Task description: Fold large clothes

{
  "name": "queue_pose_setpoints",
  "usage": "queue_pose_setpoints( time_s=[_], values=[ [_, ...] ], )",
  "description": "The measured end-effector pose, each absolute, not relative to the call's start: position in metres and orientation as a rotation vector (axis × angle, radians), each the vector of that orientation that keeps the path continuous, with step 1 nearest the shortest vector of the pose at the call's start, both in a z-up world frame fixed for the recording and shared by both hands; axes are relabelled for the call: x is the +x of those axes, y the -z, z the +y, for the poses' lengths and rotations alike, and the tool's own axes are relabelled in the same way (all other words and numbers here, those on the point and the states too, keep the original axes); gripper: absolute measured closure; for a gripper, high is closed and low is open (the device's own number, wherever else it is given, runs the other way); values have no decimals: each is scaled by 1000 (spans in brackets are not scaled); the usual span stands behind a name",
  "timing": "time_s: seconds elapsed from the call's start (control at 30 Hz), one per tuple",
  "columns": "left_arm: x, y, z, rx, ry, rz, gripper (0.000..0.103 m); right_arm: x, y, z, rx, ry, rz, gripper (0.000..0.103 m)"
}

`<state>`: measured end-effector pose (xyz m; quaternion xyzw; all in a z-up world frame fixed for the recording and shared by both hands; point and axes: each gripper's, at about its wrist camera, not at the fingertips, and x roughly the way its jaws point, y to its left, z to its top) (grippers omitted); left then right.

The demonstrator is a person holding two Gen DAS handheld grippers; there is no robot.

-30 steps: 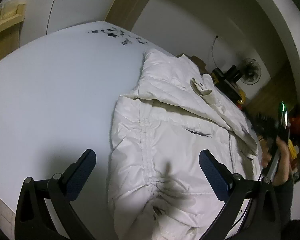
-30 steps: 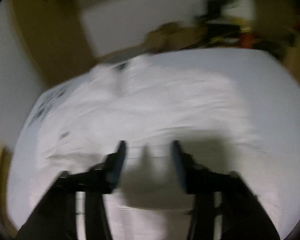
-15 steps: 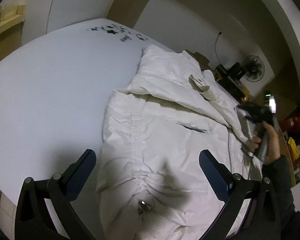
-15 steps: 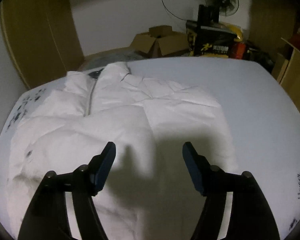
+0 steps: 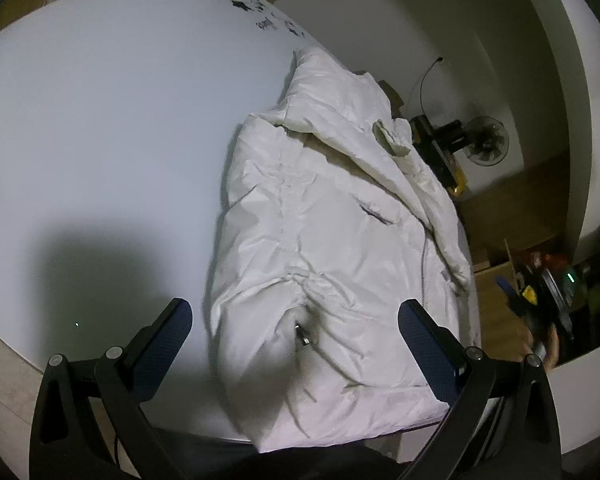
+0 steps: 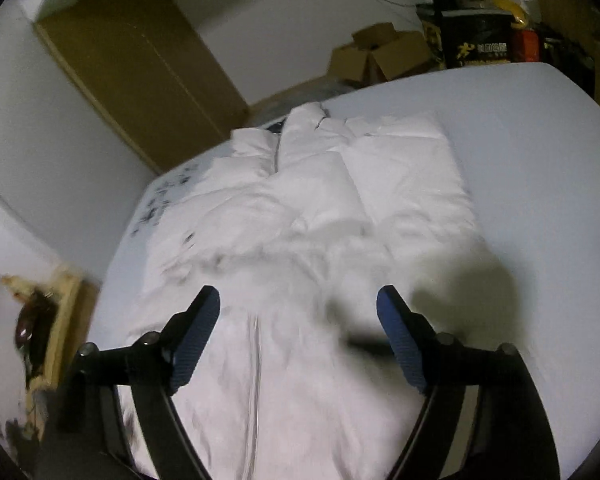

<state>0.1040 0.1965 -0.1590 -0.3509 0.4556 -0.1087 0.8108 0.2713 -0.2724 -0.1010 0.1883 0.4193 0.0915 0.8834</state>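
My left tool (image 5: 292,328) hangs above the near end of a white puffer jacket (image 5: 332,224), its two blue-padded fingers (image 5: 164,336) spread wide with nothing between them. The jacket lies lengthwise on the white bed (image 5: 100,120), filling the centre and right of the left wrist view, its hem at the bottom edge of the frame and its collar toward the upper middle. A sleeve is folded across the chest, and a small metal zipper pull (image 5: 303,336) shows in a crease near the hem.

In the right wrist view my right tool (image 6: 298,332) is likewise spread apart and gripping nothing, held over the jacket (image 6: 300,240), whose zipper (image 6: 255,380) runs up the lower centre of the frame. That picture is somewhat blurred. Cardboard boxes (image 6: 380,54) sit at the upper right beyond the bed (image 6: 540,184), and a fan (image 5: 486,140) stands at the right of the left view.
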Motion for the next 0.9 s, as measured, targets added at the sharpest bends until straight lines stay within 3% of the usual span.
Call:
queue_pose_setpoints(
  time_s=[0.2, 0.4, 0.57, 0.9],
  values=[
    [99, 167, 191, -761, 221, 989, 0, 178, 94, -295, 235, -61, 814, 22],
    [95, 169, 169, -739, 273, 1026, 0, 116, 119, -336, 344, -26, 902, 20],
    [88, 169, 165, -757, 302, 1023, 0, 93, 160, -373, 506, 7, 1011, 20],
    [85, 179, 166, -804, 321, 1068, 0, 81, 169, -378, 517, -4, 1026, 20]
  ],
)
